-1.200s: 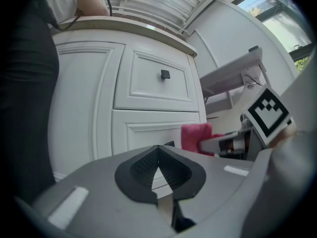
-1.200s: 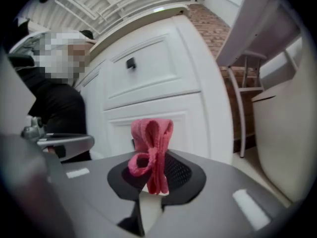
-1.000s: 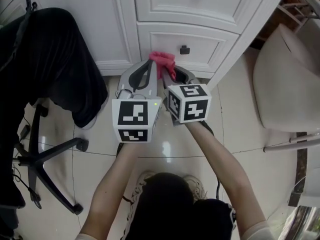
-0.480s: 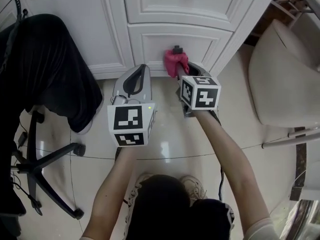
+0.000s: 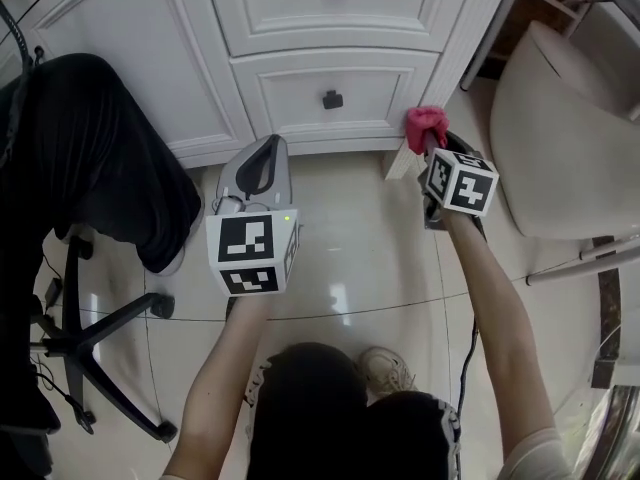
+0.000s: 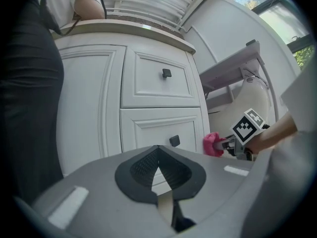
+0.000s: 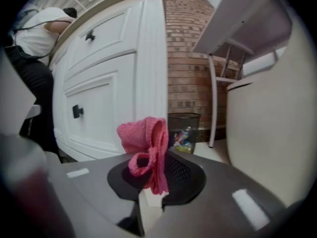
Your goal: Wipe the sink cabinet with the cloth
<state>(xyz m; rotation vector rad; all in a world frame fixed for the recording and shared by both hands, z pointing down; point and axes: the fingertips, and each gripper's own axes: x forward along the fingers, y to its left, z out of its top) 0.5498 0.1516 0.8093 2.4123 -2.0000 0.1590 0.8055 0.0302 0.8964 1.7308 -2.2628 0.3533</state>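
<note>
Up at one o'clock of the head view, pinching the pink cloth (image 5: 424, 122) tight in the right gripper (image 5: 428, 144), just beside the corner post (image 5: 478, 23) of the sink cabinet (image 5: 190, 38); touching or not, cannot tell. Holding the left gripper (image 5: 258, 160) closed and empty at eleven o'clock, below the lower drawer (image 5: 330, 78). Could slide off the corner and wipe air; could also lose the loosely bunched cloth if dragged hard.

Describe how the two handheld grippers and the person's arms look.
Both the left gripper and right gripper have light grey rounded bodies with dark textured jaw pads. Each carries a white cube printed with black square markers; a green light glows on the left one. The forearms wear no sleeves. A thin dark cable runs beside the right forearm.
</note>
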